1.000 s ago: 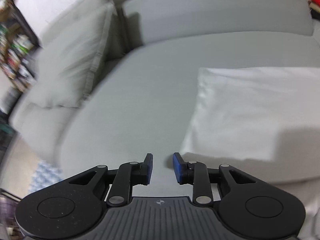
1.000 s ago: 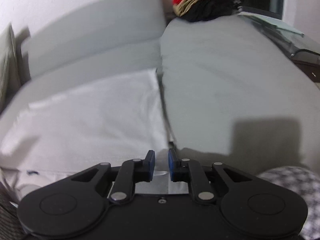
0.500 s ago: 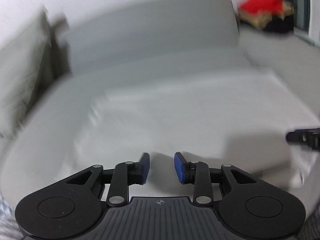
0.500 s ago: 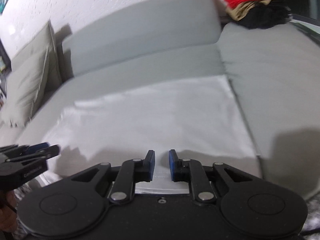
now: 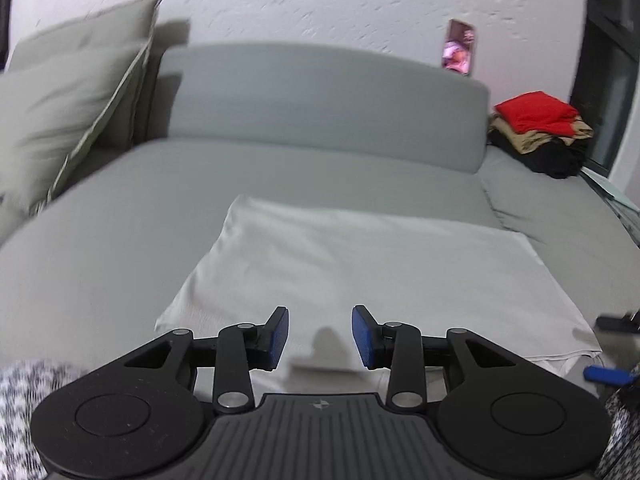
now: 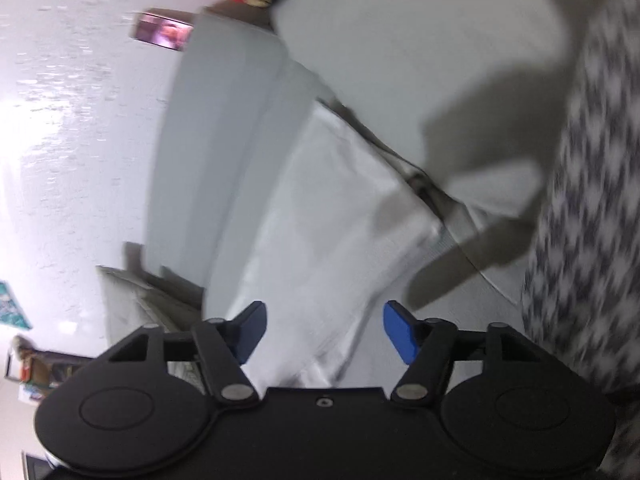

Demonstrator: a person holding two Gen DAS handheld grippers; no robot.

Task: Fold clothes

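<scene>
While the left gripper (image 5: 319,338) hangs just above the near edge of the white cloth (image 5: 360,272), its blue-padded fingers (image 5: 278,336) are spread apart and nothing is between them. The cloth lies flat and folded on the seat of the grey sofa (image 5: 120,248), with its near edge at the front of the seat. At the right border of this view the tips of the right gripper (image 5: 614,346) show beside the near right corner of the cloth; whether they touch it I cannot tell. In the right wrist view, which is strongly rolled to one side, the right gripper (image 6: 322,334) has its fingers (image 6: 400,336) spread wide, with a part of the cloth (image 6: 340,220) seen between them but not pinched. A patterned black and white fabric (image 6: 592,200) fills the right side there. Farther back, two light cushions (image 5: 68,112) lean at the left end of the sofa. A pile of red, tan and black clothes (image 5: 540,132) sits at the far right.
</scene>
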